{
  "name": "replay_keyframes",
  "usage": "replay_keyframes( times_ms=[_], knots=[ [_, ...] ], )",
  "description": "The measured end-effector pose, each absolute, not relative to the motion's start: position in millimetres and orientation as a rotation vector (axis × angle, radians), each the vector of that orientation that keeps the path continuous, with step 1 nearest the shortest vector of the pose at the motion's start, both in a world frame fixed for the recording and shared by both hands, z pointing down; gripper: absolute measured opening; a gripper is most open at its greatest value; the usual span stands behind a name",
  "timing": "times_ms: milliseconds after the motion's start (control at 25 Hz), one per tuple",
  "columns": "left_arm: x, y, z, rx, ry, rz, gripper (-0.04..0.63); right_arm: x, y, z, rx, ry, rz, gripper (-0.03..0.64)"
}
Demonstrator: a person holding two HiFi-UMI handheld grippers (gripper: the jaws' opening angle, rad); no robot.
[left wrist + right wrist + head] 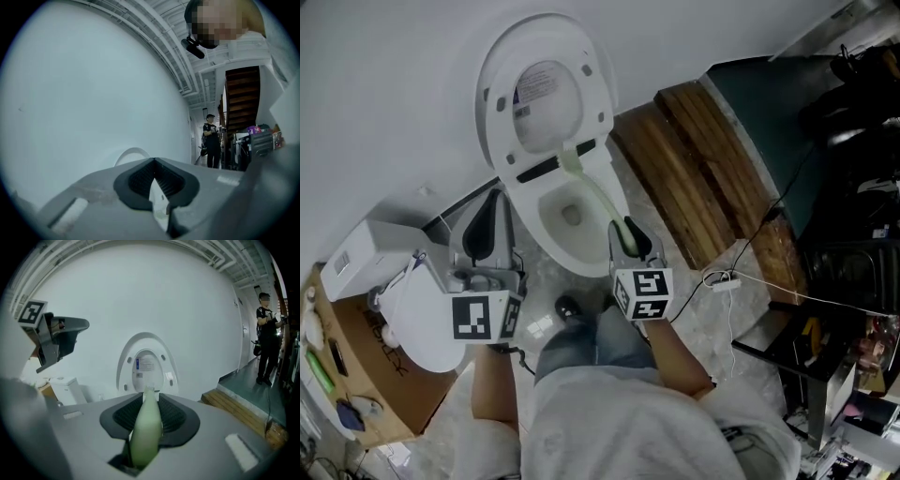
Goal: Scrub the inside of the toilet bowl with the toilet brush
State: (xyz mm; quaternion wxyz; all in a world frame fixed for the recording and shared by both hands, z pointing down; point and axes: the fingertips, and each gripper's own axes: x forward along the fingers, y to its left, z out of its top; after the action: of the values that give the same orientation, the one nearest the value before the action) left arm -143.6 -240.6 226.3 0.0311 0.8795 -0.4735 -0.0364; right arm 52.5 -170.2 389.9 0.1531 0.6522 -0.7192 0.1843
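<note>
The white toilet (pixel 539 178) stands with lid and seat (pixel 546 89) raised; its bowl (pixel 546 223) lies open below me. My right gripper (pixel 627 236) is shut on the pale green handle of the toilet brush (pixel 598 195). The brush head (pixel 568 157) rests at the bowl's rear rim near the hinge. In the right gripper view the handle (pixel 146 427) runs out between the pads of the right gripper (pixel 149 404) toward the lid (pixel 146 364). My left gripper (pixel 484 225) hangs left of the bowl, jaws together and holding nothing; the left gripper (pixel 154 161) faces the white wall.
A white round bin (pixel 412 323), a white box (pixel 370 246) and a cardboard carton (pixel 356 375) sit at the left. Wooden steps (pixel 703 173) rise to the right, with a cable and power strip (pixel 722 279) on the floor. A person (pixel 267 333) stands far off.
</note>
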Motion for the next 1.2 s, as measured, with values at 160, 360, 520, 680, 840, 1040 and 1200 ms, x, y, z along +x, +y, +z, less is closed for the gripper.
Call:
replay_keyframes(
  times_ms=[160,360,520,680,840,1040,1200],
  knots=[
    [-138,-243,241,2.697,-1.456,-0.097,0.005,55,-167,425,1.817,-2.026,0.596,0.106],
    [-135,-241,267,2.655,-1.459,-0.054,0.005,56,-162,472,1.741,-1.989,0.689,0.106],
    [-135,-241,286,2.623,-1.472,-0.063,0.005,56,-160,508,1.669,-1.964,0.731,0.106],
    [-131,-236,310,2.580,-1.483,-0.033,0.005,56,-157,544,1.591,-1.948,0.757,0.106],
    [-124,-230,330,2.573,-1.488,-0.038,0.005,56,-160,577,1.530,-1.930,0.766,0.106],
    [-115,-227,353,2.581,-1.497,-0.038,0.005,54,-169,613,1.445,-1.933,0.738,0.106],
    [-113,-226,375,2.551,-1.529,-0.018,0.005,52,-178,642,1.374,-1.940,0.704,0.106]
  ],
)
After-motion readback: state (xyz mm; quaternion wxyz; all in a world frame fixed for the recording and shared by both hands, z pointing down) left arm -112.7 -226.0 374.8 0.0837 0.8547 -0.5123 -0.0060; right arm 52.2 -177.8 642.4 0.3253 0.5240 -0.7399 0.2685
